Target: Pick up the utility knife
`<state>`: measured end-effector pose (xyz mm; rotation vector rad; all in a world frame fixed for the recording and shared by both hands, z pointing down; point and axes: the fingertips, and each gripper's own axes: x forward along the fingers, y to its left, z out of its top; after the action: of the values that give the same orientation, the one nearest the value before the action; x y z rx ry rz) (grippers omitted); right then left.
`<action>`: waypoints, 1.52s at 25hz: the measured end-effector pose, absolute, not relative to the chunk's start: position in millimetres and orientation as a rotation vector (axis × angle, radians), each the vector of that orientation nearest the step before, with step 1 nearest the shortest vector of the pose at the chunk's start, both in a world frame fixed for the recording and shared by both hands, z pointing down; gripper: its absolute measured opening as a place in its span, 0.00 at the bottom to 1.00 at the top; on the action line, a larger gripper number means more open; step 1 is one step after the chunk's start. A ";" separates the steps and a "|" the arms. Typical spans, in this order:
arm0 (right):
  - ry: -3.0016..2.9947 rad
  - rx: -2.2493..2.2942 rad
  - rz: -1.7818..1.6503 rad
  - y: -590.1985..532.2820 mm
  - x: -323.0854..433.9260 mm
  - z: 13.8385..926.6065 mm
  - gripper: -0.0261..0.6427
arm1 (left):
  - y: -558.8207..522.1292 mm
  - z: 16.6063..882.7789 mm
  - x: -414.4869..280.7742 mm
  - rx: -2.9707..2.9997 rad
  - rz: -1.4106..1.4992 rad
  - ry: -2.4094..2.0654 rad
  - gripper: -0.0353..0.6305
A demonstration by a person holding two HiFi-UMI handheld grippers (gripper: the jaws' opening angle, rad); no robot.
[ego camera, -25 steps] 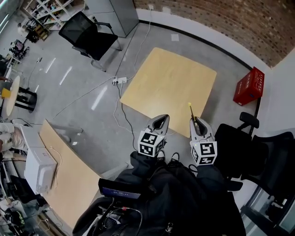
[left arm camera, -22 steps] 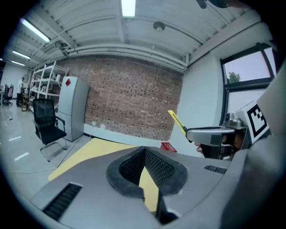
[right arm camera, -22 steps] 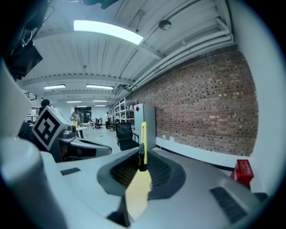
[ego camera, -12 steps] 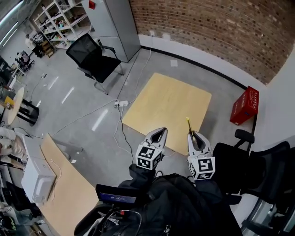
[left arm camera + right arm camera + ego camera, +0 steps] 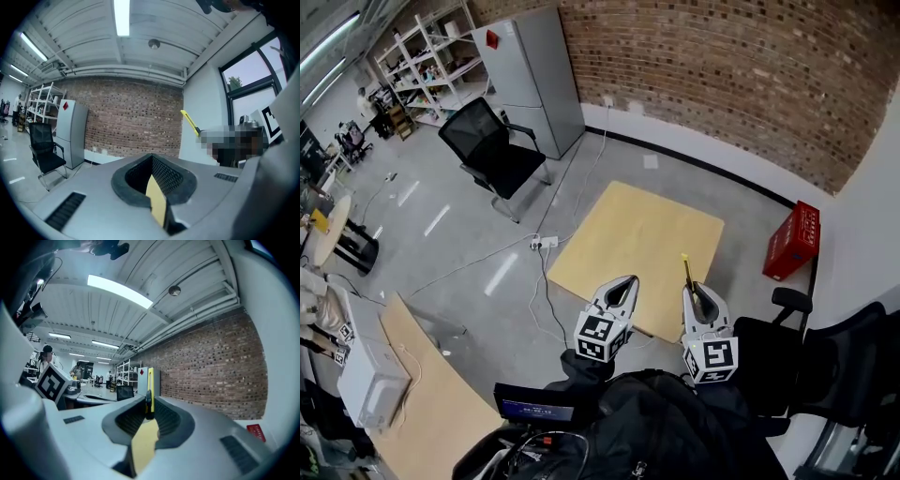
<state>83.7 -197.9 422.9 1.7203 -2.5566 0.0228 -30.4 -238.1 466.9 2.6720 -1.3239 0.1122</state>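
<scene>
A slim yellow utility knife (image 5: 686, 273) sticks up out of my right gripper (image 5: 697, 300), which is shut on its black lower end. The right gripper view has the knife (image 5: 150, 383) standing upright between the closed jaws of that gripper (image 5: 148, 414). My left gripper (image 5: 616, 292) hovers beside it on the left, shut with nothing in it. In the left gripper view the jaws of the left gripper (image 5: 153, 174) meet, and the knife (image 5: 189, 123) shows off to the right. Both grippers are held high above the floor.
Far below lies a square wooden table (image 5: 628, 239). A red crate (image 5: 794, 239) sits by the wall, a black chair (image 5: 492, 150) and a grey cabinet (image 5: 530, 75) at the back left. More black chairs (image 5: 839, 361) stand at the right, a long wooden desk (image 5: 422, 394) at the lower left.
The head view has tipped up, so more of the brick wall shows and the table sits lower in frame. Both grippers keep their pose, the knife still held in the right one.
</scene>
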 end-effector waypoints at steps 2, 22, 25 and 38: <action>-2.565 1.723 0.004 -197.4 83.0 416.9 0.13 | -238.1 461.6 -30.7 2.686 0.103 -1.330 0.05; -2.649 1.751 -0.054 -204.6 82.5 388.2 0.13 | -246.1 421.7 -41.4 2.742 -0.010 -1.404 0.05; -2.650 1.745 -0.080 -204.4 80.8 386.1 0.13 | -245.9 419.1 -38.6 2.749 -0.018 -1.399 0.05; -2.662 1.732 -0.132 -202.5 82.1 381.9 0.13 | -244.1 413.6 -26.3 2.776 -0.012 -1.385 0.05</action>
<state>82.1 -202.5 381.9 1.7324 -2.6616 -0.1321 -26.3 -244.1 413.6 2.7759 -1.3852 -0.0119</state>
